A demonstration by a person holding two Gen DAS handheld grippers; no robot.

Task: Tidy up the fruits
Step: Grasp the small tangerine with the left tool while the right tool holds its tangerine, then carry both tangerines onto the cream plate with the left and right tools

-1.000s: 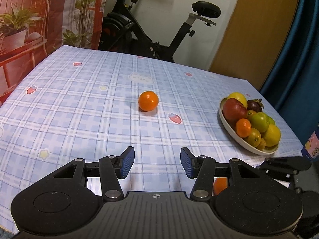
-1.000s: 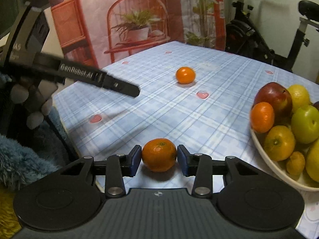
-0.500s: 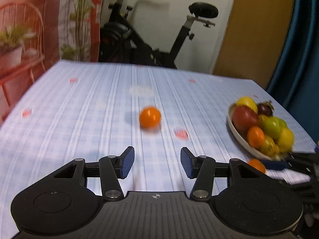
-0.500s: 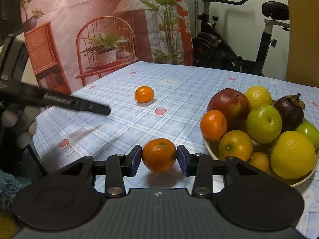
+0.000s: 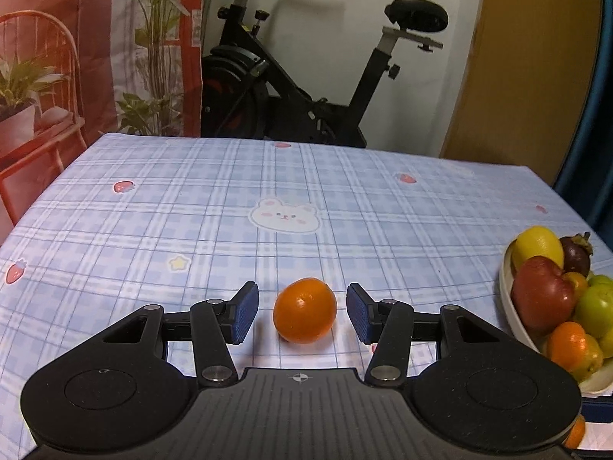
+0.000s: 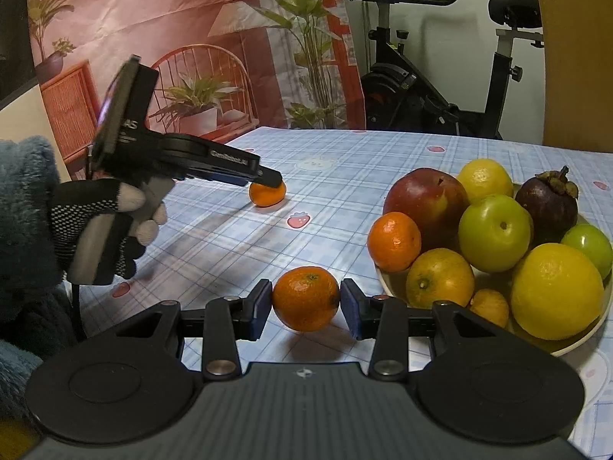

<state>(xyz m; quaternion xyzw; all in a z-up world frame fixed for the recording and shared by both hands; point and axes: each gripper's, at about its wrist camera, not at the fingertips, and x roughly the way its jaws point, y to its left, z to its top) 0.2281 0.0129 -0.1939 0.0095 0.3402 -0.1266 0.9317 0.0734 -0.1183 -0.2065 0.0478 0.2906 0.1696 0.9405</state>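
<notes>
Tangerine clamped between right gripper pads, lifted just off blue plaid tablecloth, bowl of fruit at 3 o'clock of it. Second orange fruit sits on cloth between left gripper pads, jaws apart, gaps both sides. Gloved hand at 9 o'clock.

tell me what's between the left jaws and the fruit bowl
Bare tablecloth with one printed strawberry, seen in the right wrist view. The left gripper brackets a tangerine; the bowl sits apart.
</notes>
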